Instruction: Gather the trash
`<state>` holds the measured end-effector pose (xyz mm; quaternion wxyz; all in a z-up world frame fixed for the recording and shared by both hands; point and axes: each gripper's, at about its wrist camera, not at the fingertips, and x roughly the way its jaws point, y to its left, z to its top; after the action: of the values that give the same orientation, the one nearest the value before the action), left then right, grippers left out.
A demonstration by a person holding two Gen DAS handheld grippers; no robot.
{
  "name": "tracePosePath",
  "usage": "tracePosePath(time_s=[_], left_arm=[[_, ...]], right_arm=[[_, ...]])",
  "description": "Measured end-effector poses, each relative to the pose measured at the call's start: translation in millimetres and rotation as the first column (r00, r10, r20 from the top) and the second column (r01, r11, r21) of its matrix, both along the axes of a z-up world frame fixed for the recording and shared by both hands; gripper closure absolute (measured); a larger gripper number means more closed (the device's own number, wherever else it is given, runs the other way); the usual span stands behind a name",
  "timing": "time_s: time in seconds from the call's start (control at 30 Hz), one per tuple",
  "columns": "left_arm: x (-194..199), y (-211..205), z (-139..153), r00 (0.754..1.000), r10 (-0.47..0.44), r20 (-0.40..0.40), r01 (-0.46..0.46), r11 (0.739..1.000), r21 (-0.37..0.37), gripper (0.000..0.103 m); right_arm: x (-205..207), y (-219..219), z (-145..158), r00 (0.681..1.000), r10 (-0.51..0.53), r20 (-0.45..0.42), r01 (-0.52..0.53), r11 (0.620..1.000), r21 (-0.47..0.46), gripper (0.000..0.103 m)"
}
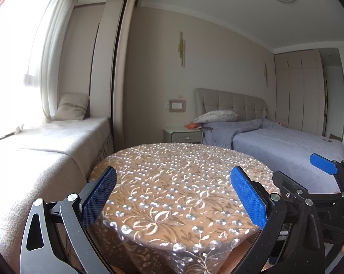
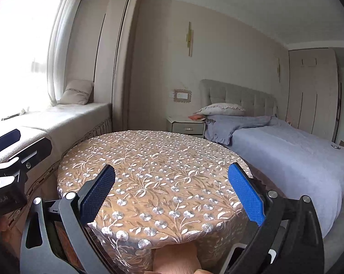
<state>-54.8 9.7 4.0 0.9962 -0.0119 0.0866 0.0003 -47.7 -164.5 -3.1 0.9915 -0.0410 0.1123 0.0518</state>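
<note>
Hovering above the near edge of the round table (image 1: 172,171), the left gripper (image 1: 174,178) has its blue pads (image 1: 248,196) spread wide apart w/ nothing between them. The right gripper (image 2: 172,175) is held the same way: jaws wide apart, nothing pinched, over the near part of the tabletop. In the left wrist view, the right gripper shows at the right edge, beside the left unit and apart from it. In the right wrist view, part of the left gripper shows at the left edge.

Table: round, covered w/ a tan embroidered cloth (image 2: 153,171), floral pattern w/ silver dots; cloth hangs over the edge.

Trash: no item can be made out on the tabletop in either view. Small objects elsewhere:
- orange/red item (image 1: 191,126) on the nightstand (image 1: 183,135), btwn table and bed; type cannot be told.
- small whitish scrap (image 1: 20,129) on the window seat (image 1: 57,141), near the window; too small to identify.
- small object (image 1: 327,140) on the far part of the bed (image 1: 286,146); unclear.

Bed: blue-grey cover, pillow (image 1: 215,116) at the padded headboard, right of the table. Cushion (image 1: 72,106) stands at the far end of the window seat.
</note>
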Motion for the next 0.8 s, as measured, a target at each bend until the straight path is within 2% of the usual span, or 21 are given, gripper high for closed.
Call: tracePosePath(time_s=[0.8], left_arm=[[-1.2,-1.7,-2.1,1.000,-0.008,-0.004,0.008,1.000,0.009,0.005]], right_arm=[[3.9,9.9,-3.4,1.000,-0.001,-0.028,0.001,1.000,-0.008,0.005]])
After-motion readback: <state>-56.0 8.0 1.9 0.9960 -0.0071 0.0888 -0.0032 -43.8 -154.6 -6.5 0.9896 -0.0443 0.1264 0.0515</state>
